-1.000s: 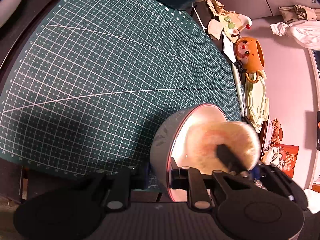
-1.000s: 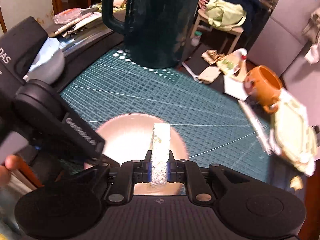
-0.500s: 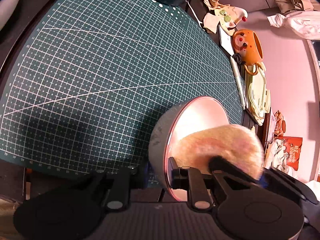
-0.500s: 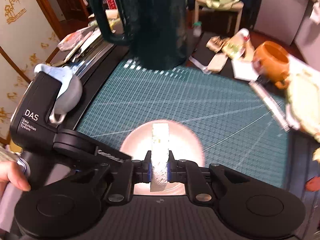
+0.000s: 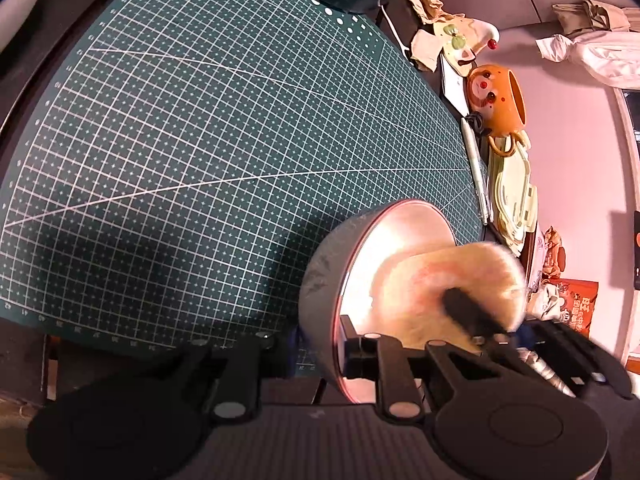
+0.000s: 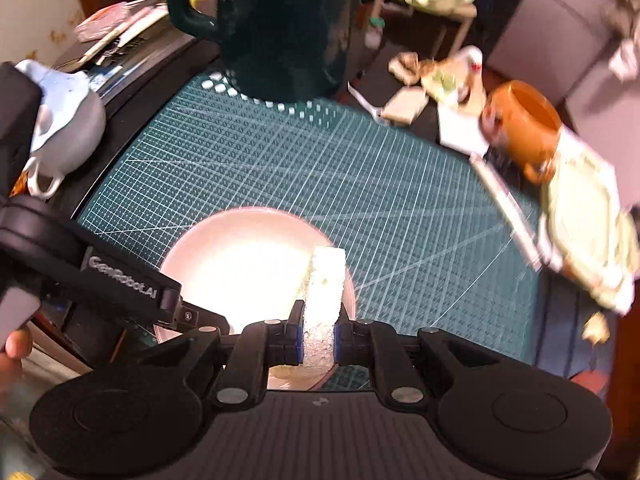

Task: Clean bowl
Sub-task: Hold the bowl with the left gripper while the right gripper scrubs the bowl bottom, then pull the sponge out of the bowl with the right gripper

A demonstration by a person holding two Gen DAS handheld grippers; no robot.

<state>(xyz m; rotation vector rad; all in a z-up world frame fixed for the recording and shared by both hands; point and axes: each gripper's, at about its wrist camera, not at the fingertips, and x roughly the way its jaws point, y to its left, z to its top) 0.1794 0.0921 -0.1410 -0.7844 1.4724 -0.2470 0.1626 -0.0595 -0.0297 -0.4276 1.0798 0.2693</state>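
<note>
**Two views of one bowl being scrubbed**

From the left wrist camera we see the bowl [image 5: 320, 280] side-on: its grey outer wall and thin rim are pinched between the nearly closed jaws of the left gripper [image 5: 320, 354], at the near edge of the green cutting mat [image 5: 200, 140]. The sponge [image 5: 452, 280] shows here as a blurred pale disc inside the bowl, with a dark finger of the other tool across it.

From the right wrist camera we look down into the bowl [image 6: 240, 264], whose pale inside is washed out by glare. Here the sponge [image 6: 322, 300] is sharp, a narrow white slab squeezed tight in the right gripper [image 6: 318, 344], its far end against the bowl's right-hand rim. Only this view shows the left gripper [image 6: 120, 284] from outside, a fingertip [image 6: 16, 346] at the frame edge, and the dark green mug [image 6: 280, 24] standing upright at the mat's far end.
</note>
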